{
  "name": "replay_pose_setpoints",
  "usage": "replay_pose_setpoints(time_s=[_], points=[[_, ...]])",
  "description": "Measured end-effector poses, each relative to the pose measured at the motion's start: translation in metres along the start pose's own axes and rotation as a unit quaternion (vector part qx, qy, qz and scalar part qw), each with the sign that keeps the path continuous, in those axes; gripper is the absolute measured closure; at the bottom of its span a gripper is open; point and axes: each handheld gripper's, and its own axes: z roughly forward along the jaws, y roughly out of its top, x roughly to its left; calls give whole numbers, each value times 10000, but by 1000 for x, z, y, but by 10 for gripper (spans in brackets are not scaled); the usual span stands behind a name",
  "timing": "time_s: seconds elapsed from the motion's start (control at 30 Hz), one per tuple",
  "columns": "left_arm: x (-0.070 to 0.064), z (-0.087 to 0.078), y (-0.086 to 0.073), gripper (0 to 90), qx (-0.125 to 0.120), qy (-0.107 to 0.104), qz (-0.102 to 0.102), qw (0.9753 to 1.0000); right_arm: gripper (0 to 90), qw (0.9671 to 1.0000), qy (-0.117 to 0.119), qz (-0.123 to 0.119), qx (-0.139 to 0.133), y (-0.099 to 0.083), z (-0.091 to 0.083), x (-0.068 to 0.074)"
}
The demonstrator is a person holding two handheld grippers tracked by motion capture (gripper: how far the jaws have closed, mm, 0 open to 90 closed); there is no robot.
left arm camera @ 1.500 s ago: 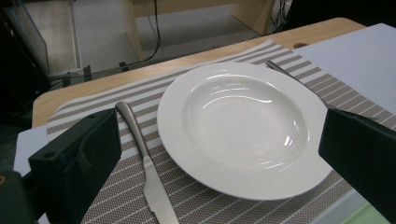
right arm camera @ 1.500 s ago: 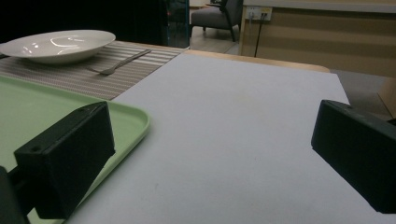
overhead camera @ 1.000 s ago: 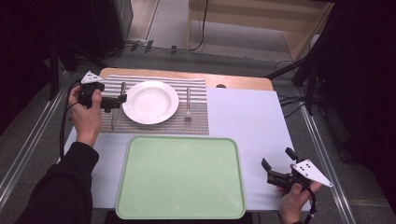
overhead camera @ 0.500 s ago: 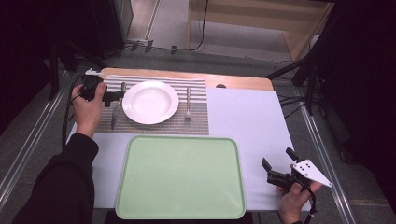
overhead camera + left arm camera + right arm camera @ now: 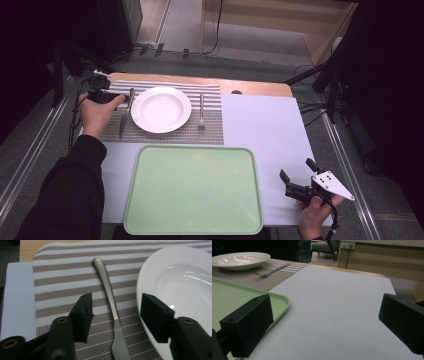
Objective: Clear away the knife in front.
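Between the spread jaws of the left gripper (image 5: 113, 317), on the striped placemat (image 5: 62, 277) just beside the white plate (image 5: 180, 282), lies a knife (image 5: 112, 307), seemingly thin, stiff, slick metal, best pinched across its narrow handle, while the right gripper (image 5: 324, 327) hangs open.

A: Left gripper (image 5: 107, 93) position?
B: At the far left end of the striped placemat (image 5: 212, 125), held in the left hand (image 5: 95, 112). Knife (image 5: 125, 113) lies just beside it, white plate (image 5: 160, 109) past the knife, fork (image 5: 201, 111) beyond the plate.
A: Right gripper (image 5: 291, 186)?
B: Near table edge, jaws spread, pointing toward the green tray (image 5: 192, 190) close beside it, not touching
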Motion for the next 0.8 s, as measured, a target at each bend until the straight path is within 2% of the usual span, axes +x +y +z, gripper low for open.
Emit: replay_pose_setpoints(time_s=[0.2,0.27,0.3,0.4,0.43,0.57,0.77,0.8], points=[[-3,8,1,587,264,141,150,9994,0,10000,-62,-24,12,0,1,0],[-3,11,1,600,386,165,203,9989,0,9999,-93,-97,-1,0,2,0],[-4,12,2,616,441,157,217,9987,0,10000,-71,-57,38,0,1,1],[-3,17,1,616,492,132,160,9986,0,10000,-75,-32,48,0,1,2],[-3,18,1,627,505,130,144,9985,0,9999,-97,-86,11,0,2,1],[-5,24,0,676,604,157,120,9980,0,10000,-86,-29,42,0,1,1],[-8,31,-2,728,752,199,198,9968,0,9999,-94,-35,39,0,1,0],[-8,33,-3,733,822,220,276,9960,0,9999,-96,-36,40,0,1,0]])
